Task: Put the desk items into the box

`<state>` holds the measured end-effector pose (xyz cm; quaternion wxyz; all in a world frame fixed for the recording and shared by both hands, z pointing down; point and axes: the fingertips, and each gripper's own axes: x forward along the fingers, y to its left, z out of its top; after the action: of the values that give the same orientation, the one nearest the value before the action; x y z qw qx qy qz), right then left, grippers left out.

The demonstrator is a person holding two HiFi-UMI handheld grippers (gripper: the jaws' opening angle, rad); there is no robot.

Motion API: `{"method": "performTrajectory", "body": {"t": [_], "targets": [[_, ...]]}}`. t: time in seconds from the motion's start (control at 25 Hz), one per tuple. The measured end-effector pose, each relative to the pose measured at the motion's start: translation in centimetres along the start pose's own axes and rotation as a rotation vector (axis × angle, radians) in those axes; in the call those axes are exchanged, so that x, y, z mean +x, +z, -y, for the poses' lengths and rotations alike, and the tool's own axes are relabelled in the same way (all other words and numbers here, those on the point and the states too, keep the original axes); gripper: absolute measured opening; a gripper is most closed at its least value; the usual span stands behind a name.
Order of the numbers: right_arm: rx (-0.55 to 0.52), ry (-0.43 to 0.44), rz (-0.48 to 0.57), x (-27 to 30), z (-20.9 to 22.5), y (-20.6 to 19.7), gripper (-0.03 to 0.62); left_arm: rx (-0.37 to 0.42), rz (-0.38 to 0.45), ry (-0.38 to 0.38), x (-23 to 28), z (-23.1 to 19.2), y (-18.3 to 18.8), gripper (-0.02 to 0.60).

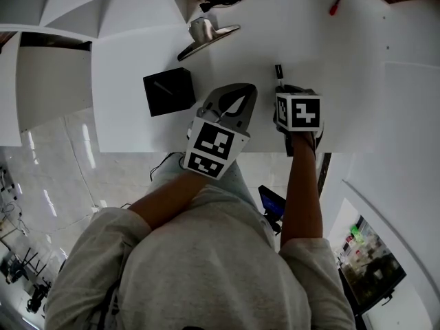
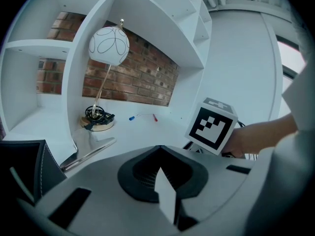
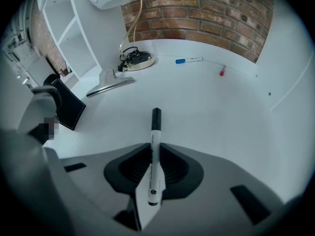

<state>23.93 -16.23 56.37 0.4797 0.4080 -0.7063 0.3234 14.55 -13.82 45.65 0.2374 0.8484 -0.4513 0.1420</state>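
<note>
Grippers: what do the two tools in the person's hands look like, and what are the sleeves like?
Both the left gripper and the right gripper are grey with dark hollows round pointed jaws. Each carries a white cube printed with black square markers. The person wears a light short-sleeved shirt.

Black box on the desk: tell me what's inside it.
The black box is open on top. The head view shows one thin pale stick lying aslant inside; too small to name. The rest of its inside is too dark to read.
</note>
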Motion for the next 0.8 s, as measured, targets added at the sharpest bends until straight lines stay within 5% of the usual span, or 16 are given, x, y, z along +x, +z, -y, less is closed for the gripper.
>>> {"method": "performTrajectory", "body": {"t": [0.36, 0.8], "targets": [[0.034, -0.027, 0.142, -2.8, -1.8, 1.0, 0.074, 0.031, -0.004, -0.031, -1.6, 0.8, 0.6, 0.009], [0.105, -0.16, 0.422, -8.6, -2.2, 2.2, 0.074, 0.083, 0.034, -0.054, -3.6, 1.4, 3.2, 0.009]]}}
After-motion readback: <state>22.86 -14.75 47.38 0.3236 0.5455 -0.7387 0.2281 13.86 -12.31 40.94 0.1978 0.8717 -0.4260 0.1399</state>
